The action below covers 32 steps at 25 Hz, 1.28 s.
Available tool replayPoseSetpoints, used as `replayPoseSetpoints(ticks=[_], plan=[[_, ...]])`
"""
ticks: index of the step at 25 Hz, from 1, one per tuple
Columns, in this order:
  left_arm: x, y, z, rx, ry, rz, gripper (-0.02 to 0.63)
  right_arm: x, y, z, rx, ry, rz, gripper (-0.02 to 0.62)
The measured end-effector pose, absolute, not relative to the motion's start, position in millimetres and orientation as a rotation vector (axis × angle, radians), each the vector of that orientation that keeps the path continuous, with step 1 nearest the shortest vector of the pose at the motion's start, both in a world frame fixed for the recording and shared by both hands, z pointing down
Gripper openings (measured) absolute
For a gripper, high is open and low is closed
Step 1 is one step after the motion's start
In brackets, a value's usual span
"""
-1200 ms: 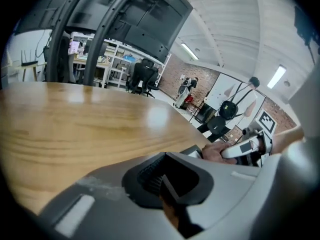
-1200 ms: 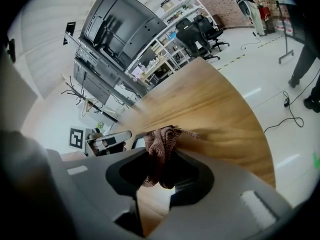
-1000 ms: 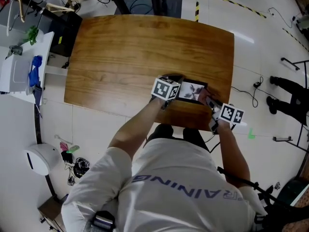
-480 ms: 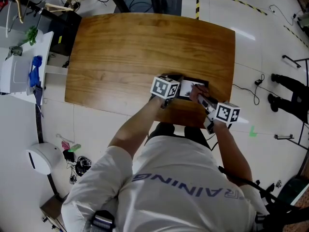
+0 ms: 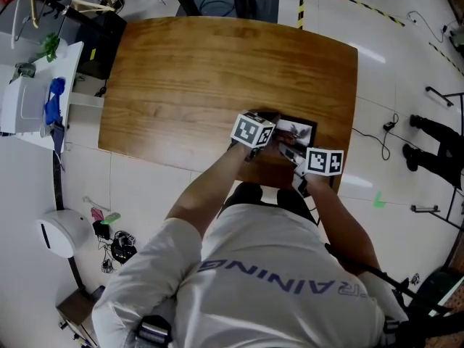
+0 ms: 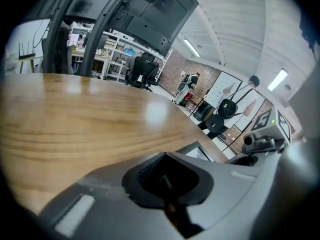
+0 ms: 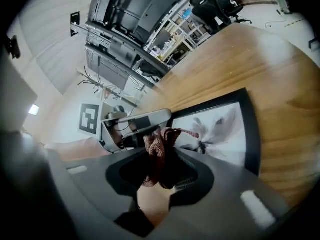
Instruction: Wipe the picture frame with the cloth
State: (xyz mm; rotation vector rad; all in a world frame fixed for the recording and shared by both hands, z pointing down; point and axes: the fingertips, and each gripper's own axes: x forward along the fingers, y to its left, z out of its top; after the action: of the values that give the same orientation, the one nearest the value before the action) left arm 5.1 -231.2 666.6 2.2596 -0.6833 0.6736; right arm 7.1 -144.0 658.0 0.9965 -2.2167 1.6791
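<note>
From the head view, little shows but marker cubes. The right gripper view tells more: the right hand-held gripper (image 7: 160, 173) pinches the reddish cloth (image 7: 156, 146), with the picture frame (image 7: 226, 129) flat on the surface (image 7: 235, 64) just ahead of it. The left hand-held gripper (image 6: 168, 183) is clamped on the frame's dark edge.

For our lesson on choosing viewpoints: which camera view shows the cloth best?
The right gripper view: the cloth fills the middle, pinched by the right gripper above the frame. In the head view it is too small to make out; the left gripper view misses it.
</note>
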Motion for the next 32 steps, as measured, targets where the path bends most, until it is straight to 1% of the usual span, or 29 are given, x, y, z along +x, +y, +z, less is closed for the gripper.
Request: replayPoseSetpoints(ticks=[12, 23, 28, 32], plan=[[3, -232, 667, 2.263, -0.690, 0.675, 0.006, 106, -121, 660, 1.258, -2.105, 1.650, 0.120], [2, -232, 673, 2.277, -0.710, 0.682, 0.006, 142, -114, 660, 1.402, -2.073, 1.649, 0.118], [-5, -233, 668, 2.294, -0.769, 0.677, 0.006, 158, -127, 614, 1.550, -2.275, 1.497, 0.115], [-8, -233, 610, 2.388, -0.857, 0.523, 0.006, 183, -147, 557, 1.663, -2.433, 1.264, 0.115]])
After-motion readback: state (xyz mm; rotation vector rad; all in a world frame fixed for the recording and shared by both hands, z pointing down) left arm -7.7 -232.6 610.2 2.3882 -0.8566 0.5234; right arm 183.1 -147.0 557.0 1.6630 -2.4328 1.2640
